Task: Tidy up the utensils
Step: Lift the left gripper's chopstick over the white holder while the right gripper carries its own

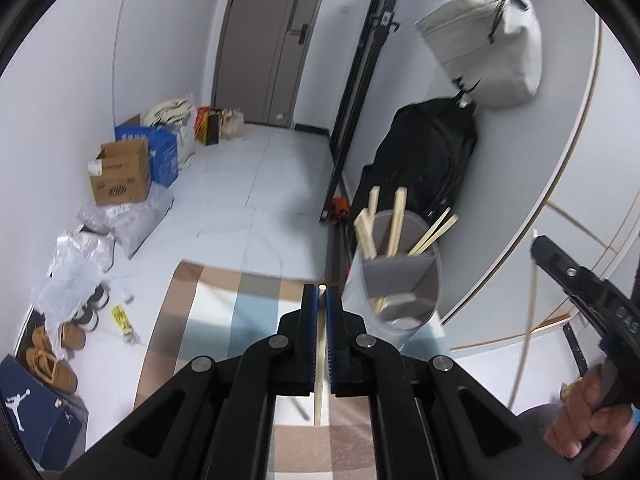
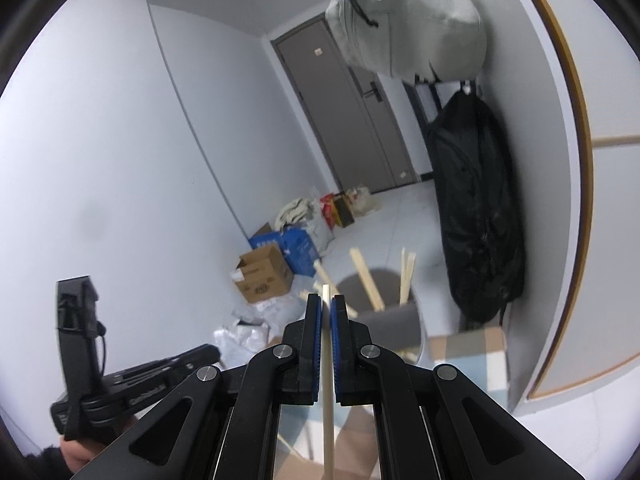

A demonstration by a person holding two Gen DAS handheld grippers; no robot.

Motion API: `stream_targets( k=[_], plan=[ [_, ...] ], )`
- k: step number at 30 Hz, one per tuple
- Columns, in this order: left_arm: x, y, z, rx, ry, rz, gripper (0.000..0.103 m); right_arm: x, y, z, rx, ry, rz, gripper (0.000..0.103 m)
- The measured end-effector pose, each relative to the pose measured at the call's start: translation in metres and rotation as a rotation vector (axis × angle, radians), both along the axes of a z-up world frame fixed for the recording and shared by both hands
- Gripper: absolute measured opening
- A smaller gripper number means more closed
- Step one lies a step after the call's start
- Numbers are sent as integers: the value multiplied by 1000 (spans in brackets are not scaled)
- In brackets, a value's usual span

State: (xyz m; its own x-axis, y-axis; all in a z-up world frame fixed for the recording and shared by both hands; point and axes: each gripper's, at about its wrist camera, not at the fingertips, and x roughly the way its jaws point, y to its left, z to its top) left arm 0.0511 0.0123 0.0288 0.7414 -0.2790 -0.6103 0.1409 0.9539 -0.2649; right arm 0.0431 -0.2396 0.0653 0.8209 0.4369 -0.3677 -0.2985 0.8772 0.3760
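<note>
Our left gripper was clamped on a chopstick, our right gripper on a second chopstick. The grey holder, seemingly divided inside, stood just beyond the tips, more chopsticks upright in it.

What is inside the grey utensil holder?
The grey utensil holder holds several wooden chopsticks, leaning in compartments split by a divider. Its wall hides their lower ends.

Checked tablecloth under grey utensil holder with chopsticks.
</note>
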Motion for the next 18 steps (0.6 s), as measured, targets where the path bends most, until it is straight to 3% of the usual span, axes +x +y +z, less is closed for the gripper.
stream_targets(
  k=[11, 18],
  plan=[
    [15, -9, 66, -60, -96, -79, 0, 37, -8, 54, -1, -125, -58, 4],
    [46, -20, 102, -80, -161, -101, 0, 74, -1, 81, -18, -199, -72, 4]
  ],
)
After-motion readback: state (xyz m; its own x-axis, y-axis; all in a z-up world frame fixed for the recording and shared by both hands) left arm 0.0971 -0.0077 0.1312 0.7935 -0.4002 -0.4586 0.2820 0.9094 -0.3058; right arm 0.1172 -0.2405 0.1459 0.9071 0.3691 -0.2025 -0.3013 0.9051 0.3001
